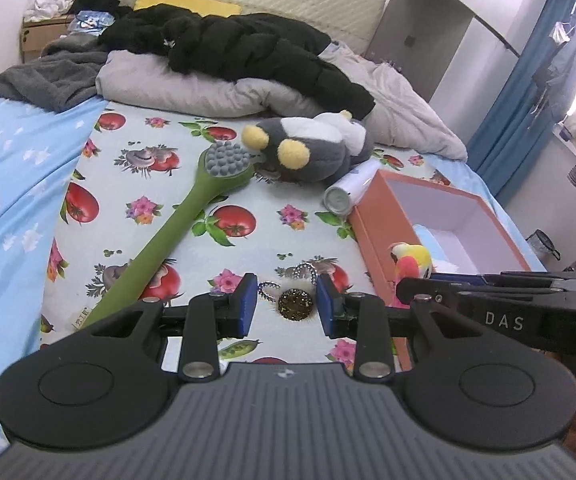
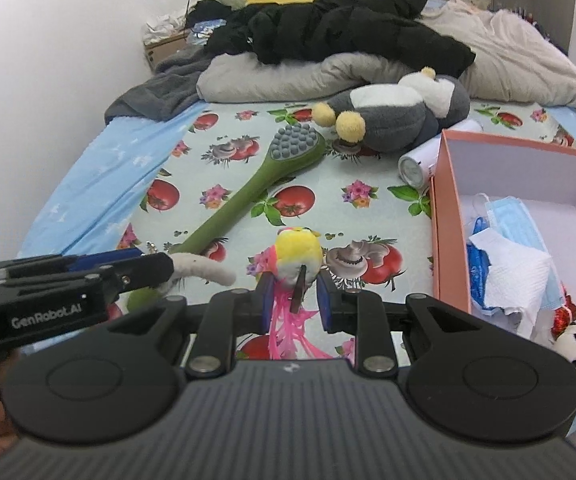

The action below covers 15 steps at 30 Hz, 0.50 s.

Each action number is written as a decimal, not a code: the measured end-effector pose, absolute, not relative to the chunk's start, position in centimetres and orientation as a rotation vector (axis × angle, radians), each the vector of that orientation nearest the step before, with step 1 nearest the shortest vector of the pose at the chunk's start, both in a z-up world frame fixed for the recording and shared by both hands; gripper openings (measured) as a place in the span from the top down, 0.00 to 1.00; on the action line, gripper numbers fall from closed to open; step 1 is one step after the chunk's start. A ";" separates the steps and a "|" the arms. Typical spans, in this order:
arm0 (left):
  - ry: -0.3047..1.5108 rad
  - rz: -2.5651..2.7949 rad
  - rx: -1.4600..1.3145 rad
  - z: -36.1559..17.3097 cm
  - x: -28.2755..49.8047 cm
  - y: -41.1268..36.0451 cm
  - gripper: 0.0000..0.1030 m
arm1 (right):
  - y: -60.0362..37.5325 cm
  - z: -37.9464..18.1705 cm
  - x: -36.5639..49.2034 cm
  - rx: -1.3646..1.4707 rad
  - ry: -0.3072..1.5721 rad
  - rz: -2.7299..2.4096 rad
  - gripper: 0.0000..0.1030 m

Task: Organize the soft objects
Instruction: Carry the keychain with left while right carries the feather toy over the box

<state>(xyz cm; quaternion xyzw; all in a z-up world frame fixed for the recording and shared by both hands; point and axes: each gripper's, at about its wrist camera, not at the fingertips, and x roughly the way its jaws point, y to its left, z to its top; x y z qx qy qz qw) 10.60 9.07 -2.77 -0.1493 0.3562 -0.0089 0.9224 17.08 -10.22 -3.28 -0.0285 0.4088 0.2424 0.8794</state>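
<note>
Right gripper (image 2: 293,300) is clamped on the little bird (image 2: 297,258), held above the bedsheet just left of the box (image 2: 444,216), so the drop spot lies off to the gripper's right and the right hand is clearly the nearer one. Bird's long axis runs head-away, pink tail trailing back between the jaws. Left gripper (image 1: 287,304) looks closed on something: right view shows a pale fuzzy strip (image 2: 204,270) poking from it, while left view shows only a glittery disc (image 1: 295,303) between the pads.

Green massager (image 1: 176,220), orange box (image 2: 448,216), tomato-printed sheet (image 1: 256,248).
</note>
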 end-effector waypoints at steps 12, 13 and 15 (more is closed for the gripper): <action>0.683 -0.066 -0.284 0.0 9.0 6.4 0.64 | -13.0 -0.1 14.5 -0.033 0.767 0.484 0.74; 0.680 -0.076 -0.280 0.2 9.0 6.0 0.64 | -13.3 0.1 14.3 -0.029 0.761 0.479 0.74; 0.674 -0.100 -0.278 0.5 9.1 5.2 0.64 | -14.1 0.4 13.9 -0.021 0.753 0.463 0.74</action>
